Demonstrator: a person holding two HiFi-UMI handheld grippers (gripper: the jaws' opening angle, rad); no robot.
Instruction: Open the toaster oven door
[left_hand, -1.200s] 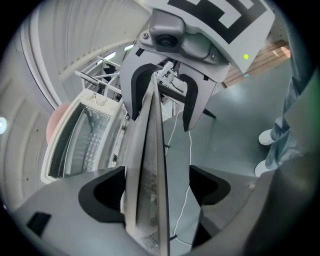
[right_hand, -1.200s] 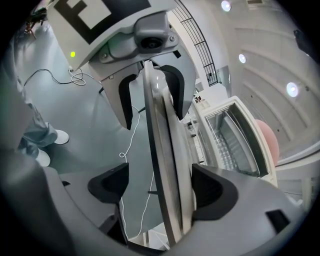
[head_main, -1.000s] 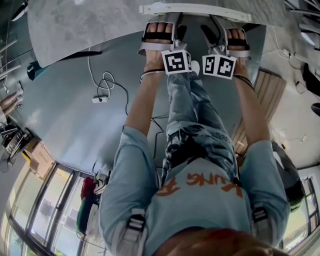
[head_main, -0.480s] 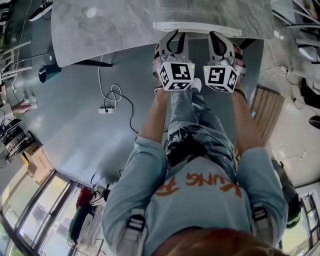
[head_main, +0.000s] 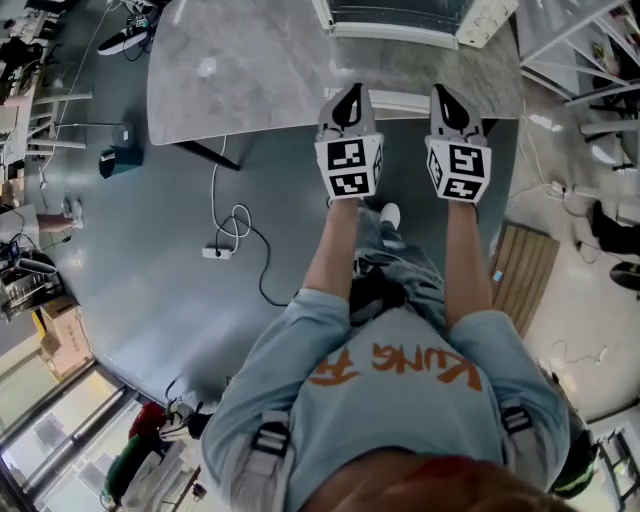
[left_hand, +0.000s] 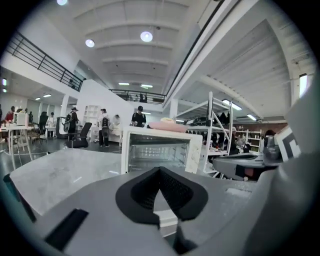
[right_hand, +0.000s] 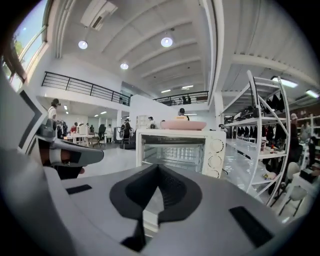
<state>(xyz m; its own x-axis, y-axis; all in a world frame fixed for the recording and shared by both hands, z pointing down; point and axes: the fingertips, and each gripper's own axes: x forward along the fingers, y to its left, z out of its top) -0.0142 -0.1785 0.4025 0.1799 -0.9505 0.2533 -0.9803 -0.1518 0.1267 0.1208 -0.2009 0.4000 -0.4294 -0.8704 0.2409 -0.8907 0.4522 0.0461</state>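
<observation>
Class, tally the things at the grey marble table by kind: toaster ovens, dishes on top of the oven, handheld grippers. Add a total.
White box-shaped toaster oven: 1
Shallow pink dish on its top: 1
Grey handheld grippers: 2 (left gripper, right gripper)
Total: 4

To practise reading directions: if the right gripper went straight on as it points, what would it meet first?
Probably the toaster oven: the right gripper, jaws shut and empty, points at its front. The gap between looks free, though depth is unclear.
</observation>
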